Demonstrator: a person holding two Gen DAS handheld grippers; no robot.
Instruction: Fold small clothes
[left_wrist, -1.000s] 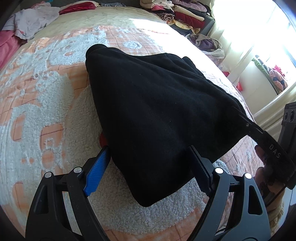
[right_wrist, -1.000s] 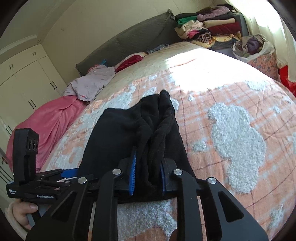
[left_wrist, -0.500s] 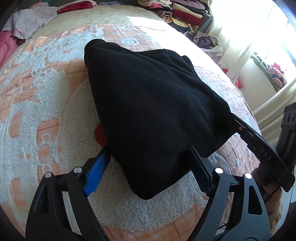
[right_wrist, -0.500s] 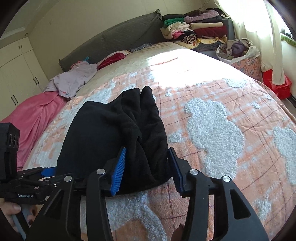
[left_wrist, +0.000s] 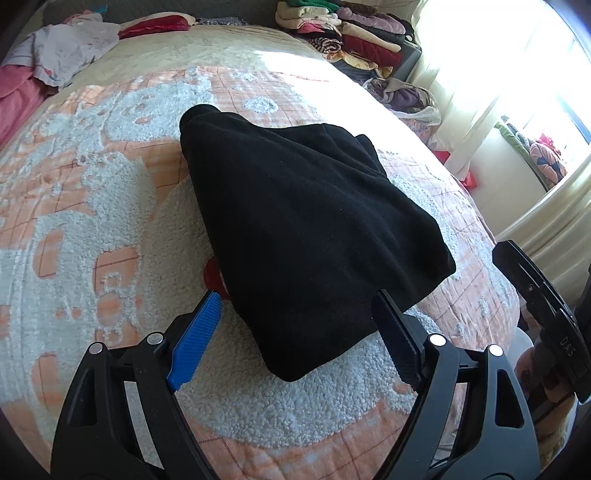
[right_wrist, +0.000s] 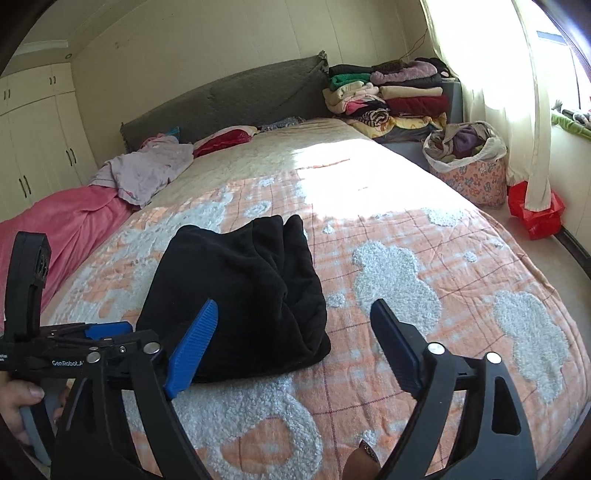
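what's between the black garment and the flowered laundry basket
Only bare bedspread, in the right wrist view, between the black garment and the flowered basket beside the bed.

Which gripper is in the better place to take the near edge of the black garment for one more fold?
Probably the left gripper: its open jaws straddle the near corner of the black garment. The right gripper is opening beside it, with only its left finger overlapping the cloth.

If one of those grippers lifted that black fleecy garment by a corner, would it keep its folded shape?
Probably not. The black garment lies in soft rounded folds and sags to the bedspread, so it looks limp and would likely unfold and hang. Its fuzzy surface suggests that the pads would grip well. It looks light for its bulk.
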